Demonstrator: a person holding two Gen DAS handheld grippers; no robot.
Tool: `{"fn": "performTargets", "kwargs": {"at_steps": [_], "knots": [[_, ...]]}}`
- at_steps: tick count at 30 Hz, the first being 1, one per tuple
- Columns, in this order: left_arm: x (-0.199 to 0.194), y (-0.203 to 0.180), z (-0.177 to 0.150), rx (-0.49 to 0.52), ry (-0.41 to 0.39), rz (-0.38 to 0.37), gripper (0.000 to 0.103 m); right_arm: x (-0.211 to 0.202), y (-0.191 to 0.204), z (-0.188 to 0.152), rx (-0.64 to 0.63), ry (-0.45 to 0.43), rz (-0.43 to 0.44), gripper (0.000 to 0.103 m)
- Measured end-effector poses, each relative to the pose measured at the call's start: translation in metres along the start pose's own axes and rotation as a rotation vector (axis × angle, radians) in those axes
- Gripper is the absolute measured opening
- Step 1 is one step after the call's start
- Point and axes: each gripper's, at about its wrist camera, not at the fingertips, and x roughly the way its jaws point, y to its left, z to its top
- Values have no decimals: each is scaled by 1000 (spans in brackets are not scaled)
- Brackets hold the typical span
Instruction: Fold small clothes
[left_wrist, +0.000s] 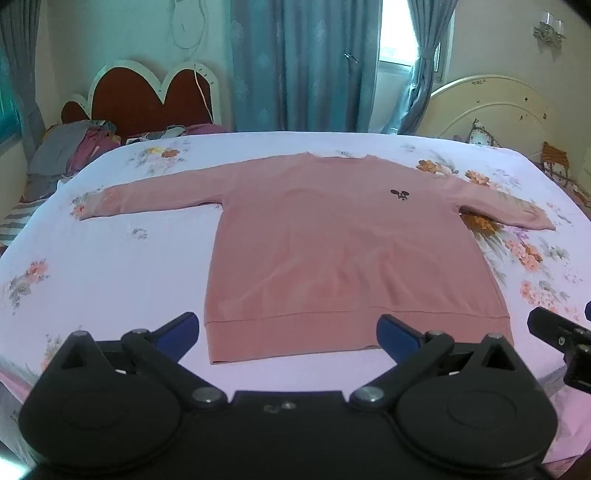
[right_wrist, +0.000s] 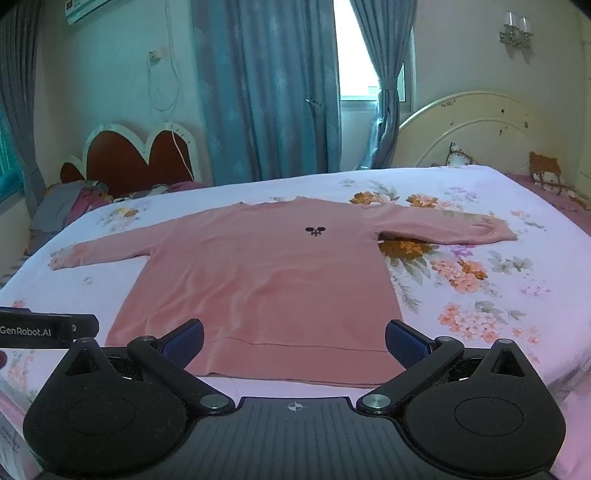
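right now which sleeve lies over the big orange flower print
The sleeve on the right gripper's side: its underside edge runs across the big orange flower on the sheet. The other sleeve lies on mostly plain white sheet.

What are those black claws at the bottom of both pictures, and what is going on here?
Each claw is a hand-held gripper with two blue-padded fingers; a person holds one in each hand, and no robot arm is involved. A camera on each looks forward along its fingers. One picture comes from the left gripper, the other from the right gripper. Both are open and hold nothing. Ahead, a pink sweater lies flat on a floral bedsheet, sleeves spread, hem nearest the grippers. It is not yet folded. Each gripper also shows at the edge of the other's picture.
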Motion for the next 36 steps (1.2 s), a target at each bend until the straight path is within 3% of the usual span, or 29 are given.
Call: {"fn": "performTargets", "kwargs": {"at_steps": [5, 9, 36], "knots": [[-5, -1, -5, 9, -33, 6, 102, -1, 0, 0, -1, -4, 12, 103], [-4, 2, 1, -10, -1, -10, 102, -6, 0, 2, -2, -7, 9, 103], [-7, 0, 4, 12, -7, -17, 102, -5, -3, 5, -7, -6, -14, 103]]}}
